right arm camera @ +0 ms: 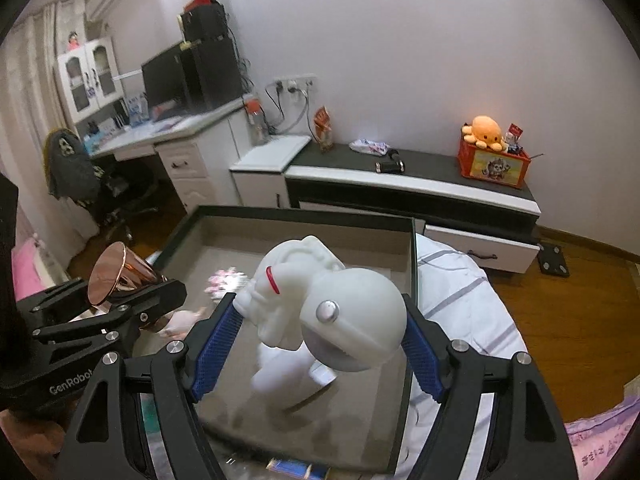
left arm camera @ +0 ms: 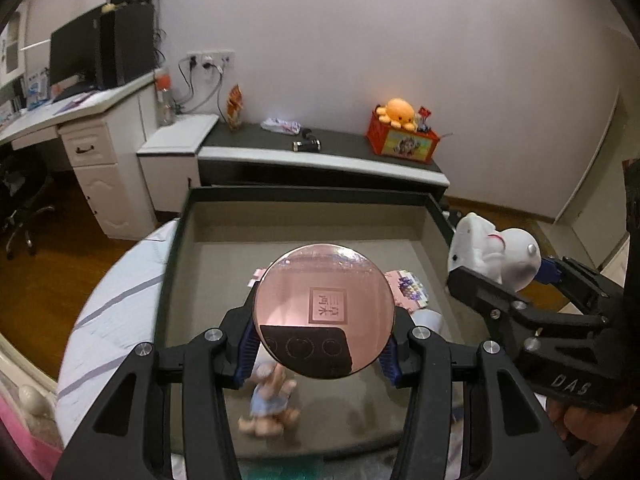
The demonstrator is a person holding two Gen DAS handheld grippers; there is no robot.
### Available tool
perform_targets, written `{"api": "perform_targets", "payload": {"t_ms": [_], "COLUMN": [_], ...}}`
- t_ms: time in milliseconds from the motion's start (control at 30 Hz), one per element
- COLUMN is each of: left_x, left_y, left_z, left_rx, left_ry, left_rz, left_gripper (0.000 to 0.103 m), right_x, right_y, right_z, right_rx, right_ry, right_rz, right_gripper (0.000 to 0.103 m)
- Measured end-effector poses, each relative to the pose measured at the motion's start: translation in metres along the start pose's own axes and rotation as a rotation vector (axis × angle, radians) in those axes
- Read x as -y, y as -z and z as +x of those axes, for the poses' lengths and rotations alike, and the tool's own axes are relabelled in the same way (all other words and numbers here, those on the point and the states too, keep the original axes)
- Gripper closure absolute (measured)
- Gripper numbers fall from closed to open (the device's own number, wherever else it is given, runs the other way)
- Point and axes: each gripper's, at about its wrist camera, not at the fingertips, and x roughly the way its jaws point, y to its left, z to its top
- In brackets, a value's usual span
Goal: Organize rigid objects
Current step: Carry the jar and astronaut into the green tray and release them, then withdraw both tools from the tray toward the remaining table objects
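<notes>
Claws both carry loads above the dark-rimmed tray (left arm camera: pixel 208 232) lying on the striped bed (left arm camera: pixel 116 280). Left claw (left arm camera: pixel 322 354) pinches a rose-gold mirrored cup (left arm camera: pixel 324 308), its round base facing the camera, over the tray's middle. Right claw (right arm camera: pixel 320 344) grips a white astronaut figurine (right arm camera: pixel 320 304) between blue pads (right arm camera: pixel 216 344), over the tray's right half. Inside the tray lie a pink patterned box (left arm camera: pixel 408 288), a blurred plush toy (left arm camera: pixel 272 400) and a white cup (left arm camera: pixel 430 318), all beneath the mirrored cup.
</notes>
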Motion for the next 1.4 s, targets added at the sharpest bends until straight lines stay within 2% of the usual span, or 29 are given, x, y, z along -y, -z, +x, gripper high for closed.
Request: {"api": "perform_targets", "payload": {"t_ms": [167,267,367,433,533,633,733,833,1100,1400], "left_x": [0.001,0.001,0.001,-0.001,-0.005,-0.009,-0.012,-0.014,-0.022,-0.024], "left_y": [0.0,0.001,0.001,0.002,0.003,0.004,0.007,0.013,0.033,0.074], "left_z": [0.033,0.043,0.045,0.043,0.03,0.009,-0.013,-0.037,-0.102,-0.16], "left_rx": [-0.07,-0.092,-0.105,-0.103,-0.07,-0.018,0.027,0.065,0.174,0.224], "left_ry": [0.01,-0.009,-0.042,-0.068,-0.104,-0.12,-0.147,-0.173,-0.204,-0.227], "left_rz": [-0.01,0.003,0.011,0.006,0.002,-0.008,-0.005,-0.001,-0.044,-0.061], "left_gripper": [0.053,0.053,0.046,0.03,0.013,0.001,0.0,0.0,0.0,0.0], "right_x": [0.009,0.013,0.014,0.017,0.022,0.021,0.02,0.019,0.002,-0.027], "right_y": [0.001,0.003,0.004,0.006,0.009,0.012,0.014,0.018,0.029,0.056], "right_z": [0.03,0.04,0.044,0.046,0.043,0.037,0.027,0.013,-0.04,-0.121], "right_rx": [-0.058,-0.08,-0.094,-0.103,-0.103,-0.101,-0.082,-0.054,0.041,0.157], "right_ry": [0.029,0.041,0.048,0.03,0.007,-0.001,0.004,-0.009,0.031,0.079], "right_rz": [-0.003,-0.007,-0.013,-0.003,0.018,0.023,0.047,0.083,0.108,0.096], "right_gripper": [0.025,0.025,0.025,0.025,0.02,0.016,0.0,0.0,0.0,0.0]}}
